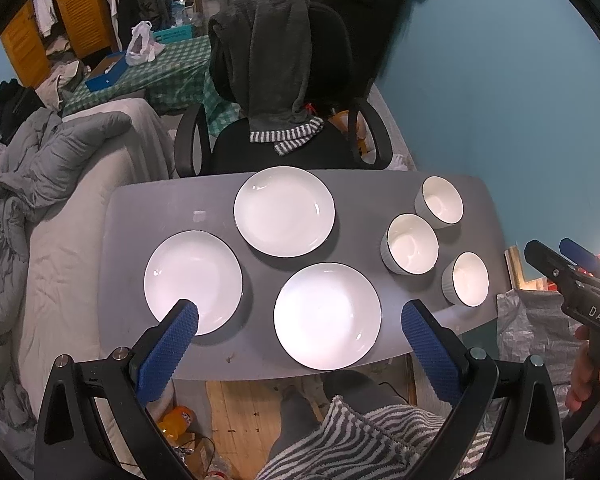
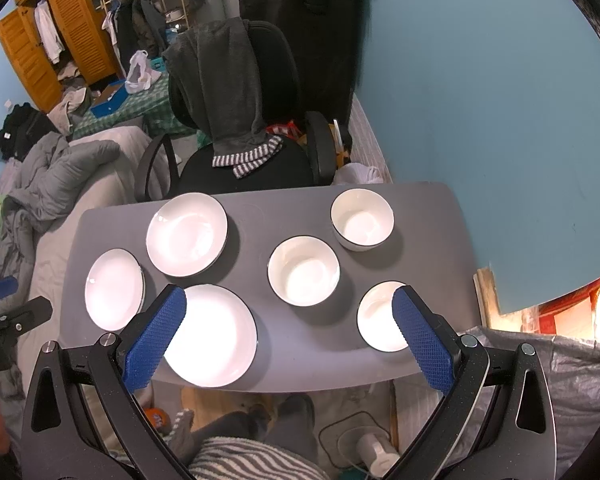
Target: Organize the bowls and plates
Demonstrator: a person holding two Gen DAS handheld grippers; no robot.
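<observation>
Three plates point(image 1: 284, 211) left, three bowls point(image 2: 303, 271) right on worktop point(image 1: 212, 360) | sorted for stacking | left claw point(image 1: 300, 316), right claw point(image 2: 289, 304) released, empty

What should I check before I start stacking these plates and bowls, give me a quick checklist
1. Left gripper open: ok.
2. Right gripper open: ok.
3. Both grippers empty: ok.
4. Three plates, near plate, left plate, far plate, lying apart, unstacked: ok.
5. Three bowls, near bowl, middle bowl, far bowl, upright and apart: ok.
6. Dishes free of cracks: cannot tell.
</observation>
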